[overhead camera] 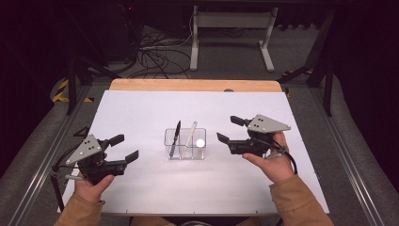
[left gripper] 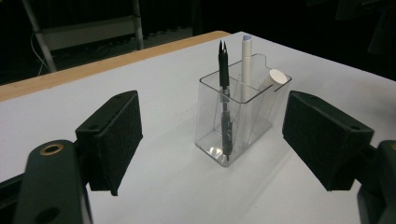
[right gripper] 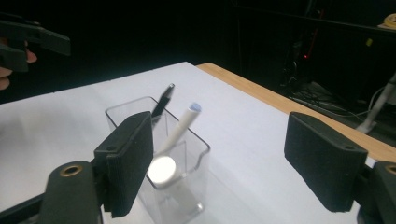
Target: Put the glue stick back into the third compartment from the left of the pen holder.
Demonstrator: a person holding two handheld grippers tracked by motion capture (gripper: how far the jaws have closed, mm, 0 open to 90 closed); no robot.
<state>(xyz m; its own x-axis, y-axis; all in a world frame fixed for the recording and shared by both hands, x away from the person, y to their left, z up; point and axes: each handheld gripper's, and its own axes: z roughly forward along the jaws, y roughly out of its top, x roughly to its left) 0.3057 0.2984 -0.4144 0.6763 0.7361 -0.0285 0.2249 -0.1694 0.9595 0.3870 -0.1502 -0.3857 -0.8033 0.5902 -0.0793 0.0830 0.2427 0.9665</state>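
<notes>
Looks like the loading step is done: the clear holder (overhead camera: 185, 143) stands mid-table with a black pen (overhead camera: 175, 138) in its left compartment, a white pen (overhead camera: 190, 135) leaning beside it and a white round piece (overhead camera: 200, 143) at the right end. Right gripper (overhead camera: 226, 128) sits just right of the holder, jaws spread, nothing between them; left gripper (overhead camera: 124, 146) sits near-left, also spread and empty. Next move is likely to pull both clear, no regrasp needed.
</notes>
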